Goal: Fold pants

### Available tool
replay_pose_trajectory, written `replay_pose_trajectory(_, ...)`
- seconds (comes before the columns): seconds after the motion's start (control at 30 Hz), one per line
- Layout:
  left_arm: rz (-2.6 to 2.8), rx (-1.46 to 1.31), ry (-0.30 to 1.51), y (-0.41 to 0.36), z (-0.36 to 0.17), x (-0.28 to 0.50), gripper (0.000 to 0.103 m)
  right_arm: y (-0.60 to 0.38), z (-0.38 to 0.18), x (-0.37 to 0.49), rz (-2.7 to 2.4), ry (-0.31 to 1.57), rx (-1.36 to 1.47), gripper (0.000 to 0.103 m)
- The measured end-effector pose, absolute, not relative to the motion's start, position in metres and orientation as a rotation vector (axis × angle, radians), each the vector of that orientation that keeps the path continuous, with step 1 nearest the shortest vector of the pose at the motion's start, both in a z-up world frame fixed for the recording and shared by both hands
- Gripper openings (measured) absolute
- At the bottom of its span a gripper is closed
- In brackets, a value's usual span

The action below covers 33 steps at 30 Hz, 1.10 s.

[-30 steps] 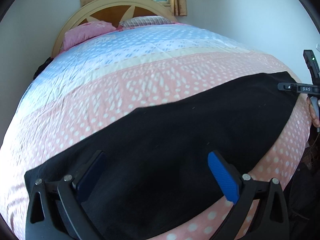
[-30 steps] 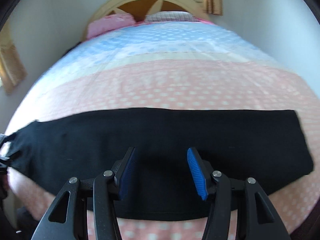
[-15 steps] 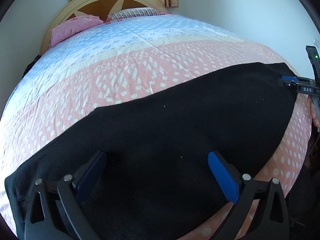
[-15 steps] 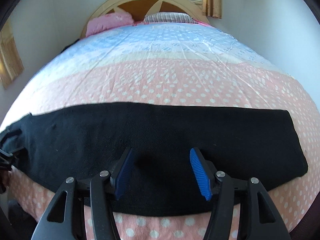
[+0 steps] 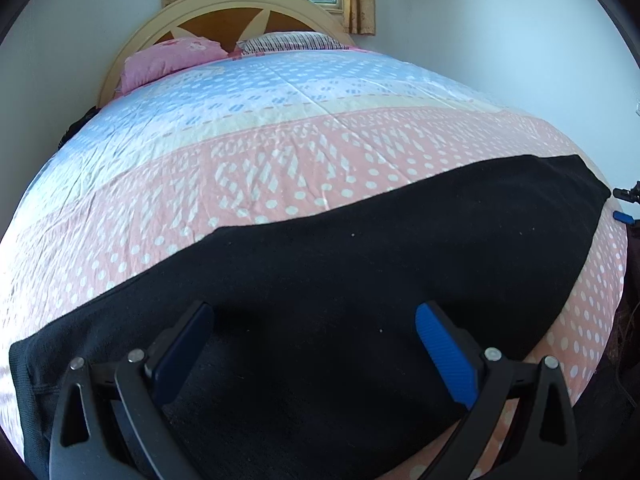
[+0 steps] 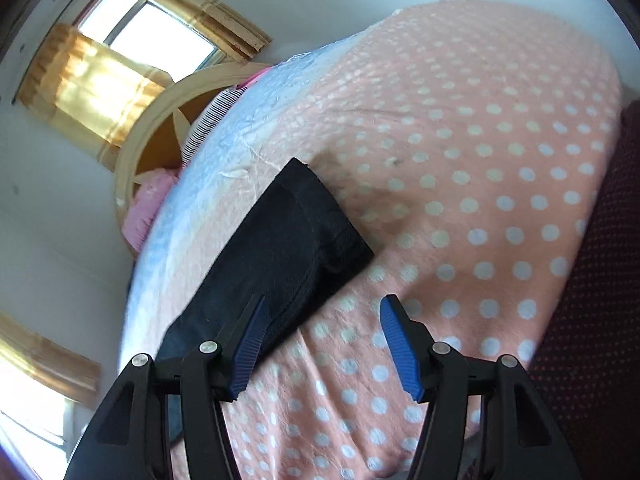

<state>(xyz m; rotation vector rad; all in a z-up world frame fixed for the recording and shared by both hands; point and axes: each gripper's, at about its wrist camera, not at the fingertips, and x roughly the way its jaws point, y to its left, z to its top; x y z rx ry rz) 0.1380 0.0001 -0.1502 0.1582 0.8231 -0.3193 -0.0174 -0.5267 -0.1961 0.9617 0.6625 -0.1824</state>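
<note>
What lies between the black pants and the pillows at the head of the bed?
Only bare bedspread: pink dotted, cream, then blue bands run from the pants to the pillows, seen in the left wrist view.

Above the bedspread there is open room right up to the pillows and headboard, the flat pants raising no bar, with walls hemming both far sides.
</note>
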Motion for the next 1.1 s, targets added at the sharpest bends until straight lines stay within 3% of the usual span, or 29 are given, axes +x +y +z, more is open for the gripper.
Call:
replay_pose_trajectory(0.23, -0.307, 0.157, 0.825, -0.001, -0.153, 0.138, 0.103, -0.538, -0.198, 0.004, -0.167, 0.611, 1.004, 0.056)
replay_pose_trajectory(0.27, -0.307, 0.156, 0.828, -0.001, -0.154, 0.139, 0.103, -0.540, -0.198, 0.008, -0.165, 0.615, 1.006, 0.052)
replay_pose_trajectory(0.33, -0.307, 0.152, 0.834, -0.001, -0.154, 0.140, 0.103, -0.540, -0.196, 0.015, -0.162, 0.634, 0.982, 0.019)
replay_pose_trajectory(0.4, -0.308, 0.145, 0.836, 0.001, -0.154, 0.140, 0.103, -0.535, -0.191, 0.018, -0.159, 0.627, 0.956, 0.015)
replay_pose_trajectory(0.6, -0.303, 0.119, 0.826, 0.004, -0.152, 0.138, 0.103, -0.484, -0.127, 0.035, -0.131, 0.539, 0.695, 0.013)
replay_pose_trajectory(0.8, -0.356, 0.059, 0.791, 0.000, -0.138, 0.127, 0.103, -0.370, -0.058, 0.063, 0.021, 0.499, 0.319, 0.013)
replay_pose_trajectory(0.93, -0.418, 0.021, 0.790, -0.005, -0.130, 0.124, 0.103, -0.287, -0.048, 0.082, 0.162, 0.525, 0.135, 0.013)
replay_pose_trajectory(1.1, -0.463, -0.043, 0.792, -0.004, -0.126, 0.123, 0.103, -0.199, -0.083, 0.104, 0.306, 0.618, -0.046, 0.013)
